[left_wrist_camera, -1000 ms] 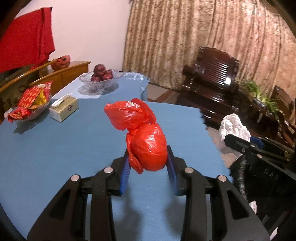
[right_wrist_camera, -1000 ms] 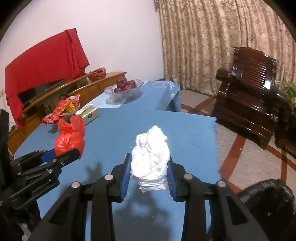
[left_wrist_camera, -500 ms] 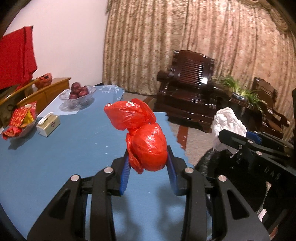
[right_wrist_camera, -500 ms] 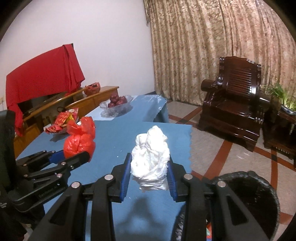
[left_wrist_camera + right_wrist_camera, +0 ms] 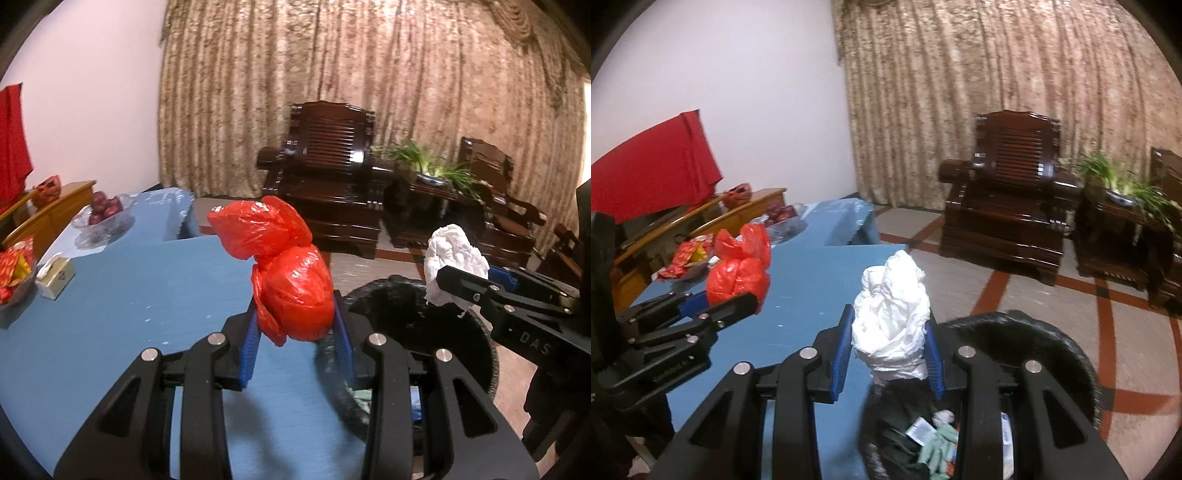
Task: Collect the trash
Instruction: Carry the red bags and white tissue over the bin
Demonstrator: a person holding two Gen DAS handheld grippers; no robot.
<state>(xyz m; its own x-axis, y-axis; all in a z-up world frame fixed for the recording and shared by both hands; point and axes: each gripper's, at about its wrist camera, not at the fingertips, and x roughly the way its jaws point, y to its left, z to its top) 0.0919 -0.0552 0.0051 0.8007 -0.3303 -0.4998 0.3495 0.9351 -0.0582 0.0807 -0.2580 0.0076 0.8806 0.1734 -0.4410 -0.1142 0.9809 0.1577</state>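
My left gripper point(image 5: 293, 339) is shut on a knotted red plastic bag point(image 5: 286, 273), held in the air over the right edge of the blue table point(image 5: 140, 295). My right gripper point(image 5: 888, 352) is shut on a crumpled white plastic bag point(image 5: 892, 325), held above the near rim of a black-lined trash bin point(image 5: 1052, 354). The bin also shows in the left wrist view point(image 5: 417, 321), just right of the red bag. In the bin lie several scraps of rubbish point(image 5: 934, 439). The left gripper and red bag point(image 5: 738, 273) show at the left of the right wrist view.
On the table stand a glass bowl of red fruit point(image 5: 105, 210), a tissue box point(image 5: 55, 275) and a dish of red packets point(image 5: 14, 273). Dark wooden armchairs point(image 5: 332, 177) and a potted plant point(image 5: 432, 166) stand before a curtain. The floor is tiled.
Both grippers have swung to the right with their bags, from over the table toward its right edge. The trash bin has come into view below them.
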